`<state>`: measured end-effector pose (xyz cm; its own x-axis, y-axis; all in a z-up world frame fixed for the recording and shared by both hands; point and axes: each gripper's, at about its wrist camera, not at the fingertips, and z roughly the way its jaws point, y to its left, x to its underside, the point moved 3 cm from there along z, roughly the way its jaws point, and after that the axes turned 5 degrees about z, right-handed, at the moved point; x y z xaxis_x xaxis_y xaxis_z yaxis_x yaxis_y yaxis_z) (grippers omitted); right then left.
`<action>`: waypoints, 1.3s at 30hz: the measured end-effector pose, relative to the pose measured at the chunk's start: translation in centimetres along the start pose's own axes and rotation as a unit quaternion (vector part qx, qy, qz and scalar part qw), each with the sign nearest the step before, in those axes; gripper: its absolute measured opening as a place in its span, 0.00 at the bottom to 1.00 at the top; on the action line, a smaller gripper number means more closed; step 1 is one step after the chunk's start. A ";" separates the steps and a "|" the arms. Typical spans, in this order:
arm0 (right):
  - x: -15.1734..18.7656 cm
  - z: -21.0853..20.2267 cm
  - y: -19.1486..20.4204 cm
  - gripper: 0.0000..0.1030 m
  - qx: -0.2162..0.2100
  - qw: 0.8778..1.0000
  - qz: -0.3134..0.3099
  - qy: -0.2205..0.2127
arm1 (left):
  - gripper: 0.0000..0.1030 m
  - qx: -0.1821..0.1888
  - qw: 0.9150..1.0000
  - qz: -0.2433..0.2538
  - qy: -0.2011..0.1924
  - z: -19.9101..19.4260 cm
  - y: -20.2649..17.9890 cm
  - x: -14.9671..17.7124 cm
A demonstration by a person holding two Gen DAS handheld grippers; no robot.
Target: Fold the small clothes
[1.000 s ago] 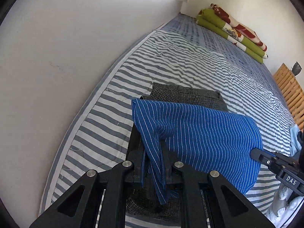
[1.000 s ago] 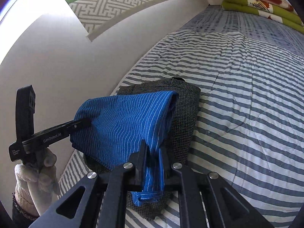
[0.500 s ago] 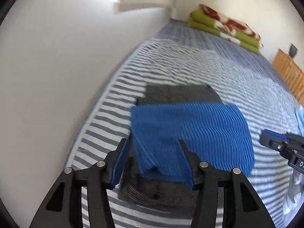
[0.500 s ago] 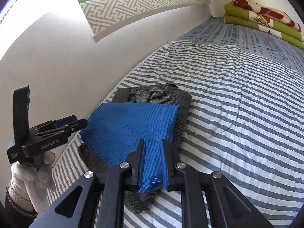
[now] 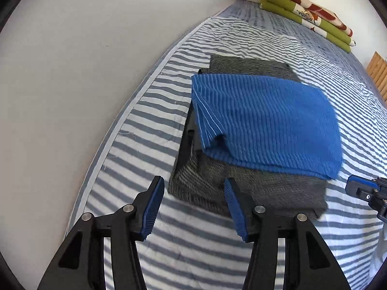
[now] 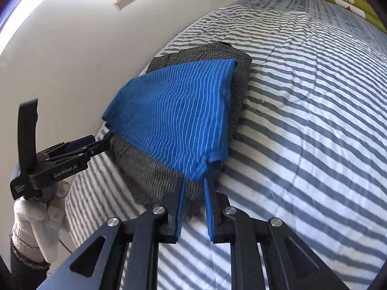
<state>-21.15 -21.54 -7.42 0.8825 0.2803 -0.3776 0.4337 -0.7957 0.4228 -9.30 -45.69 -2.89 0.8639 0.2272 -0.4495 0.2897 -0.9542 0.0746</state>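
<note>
Both the left gripper (image 5: pixel 192 204) and right gripper (image 6: pixel 194 193) had released the blue garment (image 5: pixel 263 120), jaws now parted and empty, leaving it atop the grey garment (image 5: pixel 266 193) near the bed's (image 5: pixel 150 130) wall-side edge.

Your left gripper (image 5: pixel 191 188) sits at the bottom centre of its frame, jaws spread apart with nothing between them. Your right gripper (image 6: pixel 194 186) sits low in its frame, jaws slightly parted, gripping nothing. Your gloved left hand (image 6: pixel 46 207), lower left, grips its handle.
</note>
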 end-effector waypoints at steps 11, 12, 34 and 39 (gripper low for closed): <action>9.0 -12.9 -1.6 0.19 0.036 0.998 -0.023 -0.048 | 0.54 0.004 0.997 -0.002 -0.079 -12.9 -9.5 5.6; 9.9 -14.3 -1.9 0.22 0.031 0.998 -0.019 -0.052 | 0.54 0.003 0.996 -0.001 -0.085 -14.8 -10.8 6.7; 28.2 -34.1 -2.5 0.48 0.088 0.982 -0.036 -0.165 | 0.70 0.035 0.977 0.033 -0.206 -40.3 -28.3 26.4; 30.6 -36.3 -1.1 0.48 0.103 0.976 -0.047 -0.186 | 0.73 0.045 0.976 0.025 -0.213 -43.0 -29.9 29.0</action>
<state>11.96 7.43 10.44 0.6970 0.1735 -0.6958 0.4304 -0.8773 0.2124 24.78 -2.23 20.14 0.6213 0.0963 -0.7777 0.1966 -0.9798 0.0357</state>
